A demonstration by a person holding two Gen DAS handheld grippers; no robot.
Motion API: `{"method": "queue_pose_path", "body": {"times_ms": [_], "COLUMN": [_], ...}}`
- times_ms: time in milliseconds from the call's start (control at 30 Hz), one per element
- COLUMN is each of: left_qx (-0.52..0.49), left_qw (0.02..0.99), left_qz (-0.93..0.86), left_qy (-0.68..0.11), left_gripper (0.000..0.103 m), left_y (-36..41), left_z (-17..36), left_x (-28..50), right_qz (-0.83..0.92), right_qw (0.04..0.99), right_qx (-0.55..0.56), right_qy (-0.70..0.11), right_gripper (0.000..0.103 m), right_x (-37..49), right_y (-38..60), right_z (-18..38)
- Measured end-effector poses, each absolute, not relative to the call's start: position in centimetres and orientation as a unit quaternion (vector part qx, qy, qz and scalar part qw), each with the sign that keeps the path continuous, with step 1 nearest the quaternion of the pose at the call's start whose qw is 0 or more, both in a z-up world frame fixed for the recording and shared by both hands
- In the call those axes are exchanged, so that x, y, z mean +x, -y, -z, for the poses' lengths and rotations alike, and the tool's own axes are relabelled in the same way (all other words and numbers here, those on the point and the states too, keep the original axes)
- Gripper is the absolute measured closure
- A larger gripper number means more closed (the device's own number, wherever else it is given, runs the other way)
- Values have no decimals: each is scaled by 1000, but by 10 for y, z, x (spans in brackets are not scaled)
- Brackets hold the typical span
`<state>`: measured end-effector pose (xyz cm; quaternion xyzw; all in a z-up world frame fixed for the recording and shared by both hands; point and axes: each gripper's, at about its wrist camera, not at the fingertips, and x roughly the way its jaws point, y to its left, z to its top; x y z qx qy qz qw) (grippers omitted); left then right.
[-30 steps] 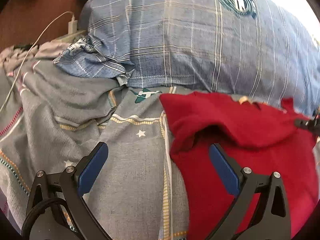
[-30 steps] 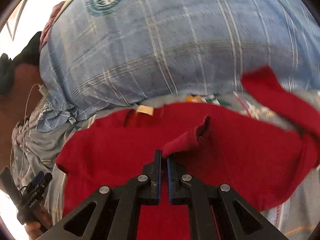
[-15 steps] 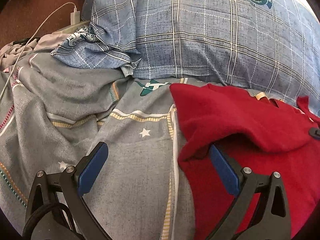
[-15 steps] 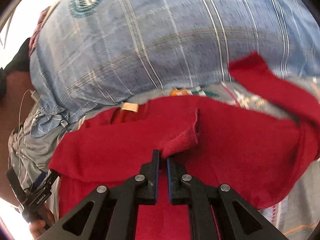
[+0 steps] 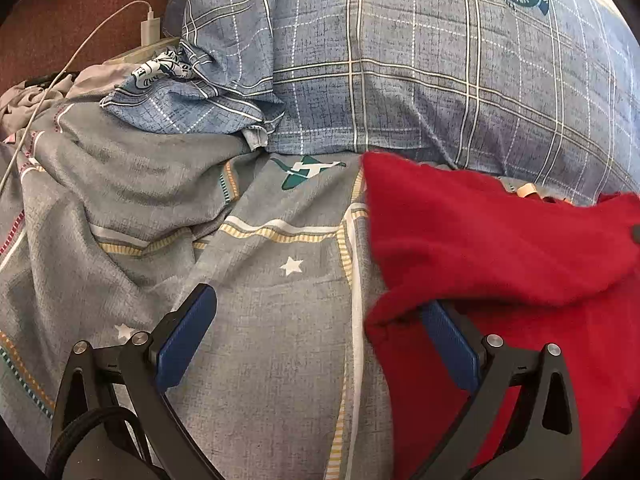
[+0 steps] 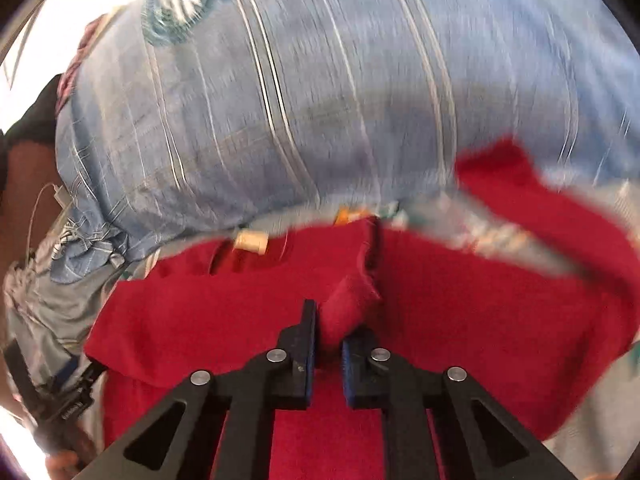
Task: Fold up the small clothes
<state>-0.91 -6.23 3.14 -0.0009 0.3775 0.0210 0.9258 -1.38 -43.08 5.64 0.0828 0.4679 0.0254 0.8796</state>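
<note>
A red shirt (image 5: 500, 248) lies on the grey patterned bedsheet (image 5: 272, 360), its collar label (image 6: 250, 242) toward the pillow. One side is folded over onto the body. My left gripper (image 5: 316, 320) is open wide at the shirt's left edge. Its right finger (image 5: 448, 340) sits under the folded red flap and its left finger (image 5: 188, 332) is over bare sheet. In the blurred right wrist view, my right gripper (image 6: 330, 328) is shut on a bunched fold of the red shirt (image 6: 348, 300) above the shirt's middle. A red sleeve (image 6: 520, 192) trails off to the right.
A big blue plaid pillow (image 5: 400, 60) lies just beyond the shirt. A white charger and cable (image 5: 150, 24) lie at the back left beside crumpled fabric (image 5: 28, 96). A hand (image 6: 60, 460) shows at the lower left of the right wrist view.
The right gripper has carried the red fold a little toward the collar, and the gap between its jaws looks slightly wider. The left gripper has shifted slightly, still open at the shirt's edge.
</note>
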Motion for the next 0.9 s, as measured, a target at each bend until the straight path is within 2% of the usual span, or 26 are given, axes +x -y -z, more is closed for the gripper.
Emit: {"method": "queue_pose_path", "body": {"times_ms": [100,267,433,500,567,733,900], "left_qx": [-7,3,-29,-35,-21,-11,-34], "left_qw": [926,923,926,928,931,922,921], "left_qz": [-5,37,23,26,17,-33,-86], "left_qy": [-377,-382,-375,-369,-363,-386,-378], "left_gripper": [2,2,2,2,2,2,2], "left_y": [65,67,56,56,58,44,8], "left_z": [-36,-47,-63,-70,-70,-52,-50], "left_x": [-13,-30,-36,-36,-37,-28,-24], "right_qz": [11,27,28,37,38,-124,-306], "right_qw": [890,866,861,857,865,850,784], "right_qx": [44,48,63,82,91,86,63], "right_qy": [-454,-498,-503,-508,-492,-505,-537], "right_gripper": [95,95,93,80,73,72,73], "right_x": [-14,-7,-6,-10,-21,-34,-43], "right_y": [440,451,454,458,457,387,273], "right_z": [-62,-33,-40,-48,-64,-74,-42]}}
